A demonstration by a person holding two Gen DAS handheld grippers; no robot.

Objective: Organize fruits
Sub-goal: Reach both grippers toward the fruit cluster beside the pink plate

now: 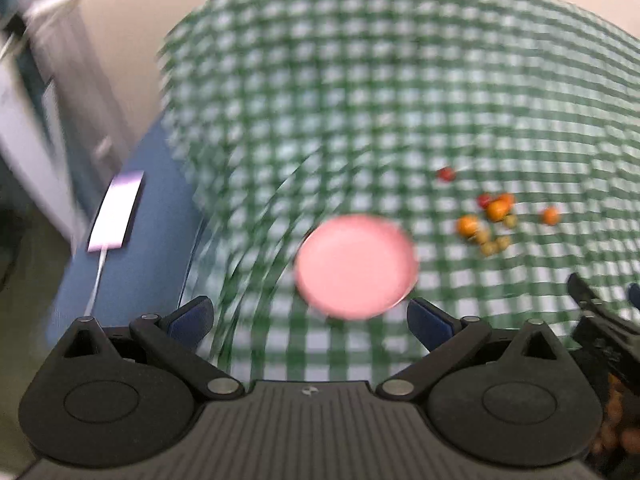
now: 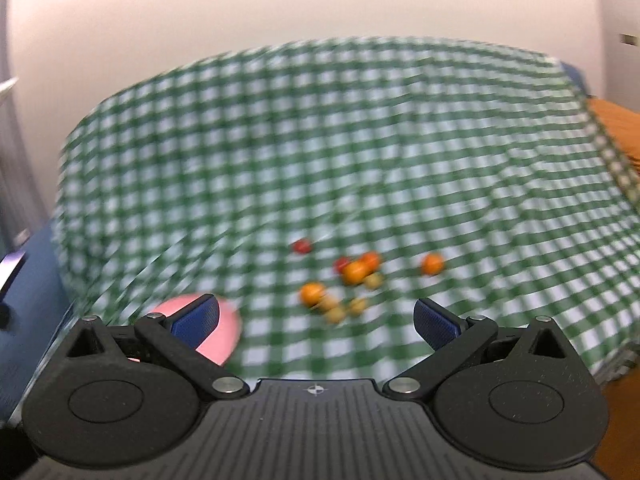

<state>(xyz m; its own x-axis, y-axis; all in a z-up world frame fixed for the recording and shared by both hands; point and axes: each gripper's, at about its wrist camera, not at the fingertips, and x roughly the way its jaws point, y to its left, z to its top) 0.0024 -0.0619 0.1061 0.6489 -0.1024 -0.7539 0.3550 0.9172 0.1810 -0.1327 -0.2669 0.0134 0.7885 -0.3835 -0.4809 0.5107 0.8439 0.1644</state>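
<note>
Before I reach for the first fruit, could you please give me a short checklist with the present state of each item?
1. Left gripper jaws open and empty: ok.
2. Right gripper jaws open and empty: ok.
3. Pink plate empty and uncovered: ok.
4. Small fruits all on the checked cloth, none on the plate: ok.
5. Fruits apart enough to take singly: not ok; several cluster, one orange fruit lies apart.
6. Sharp view for aiming: not ok, both views are blurred.
</note>
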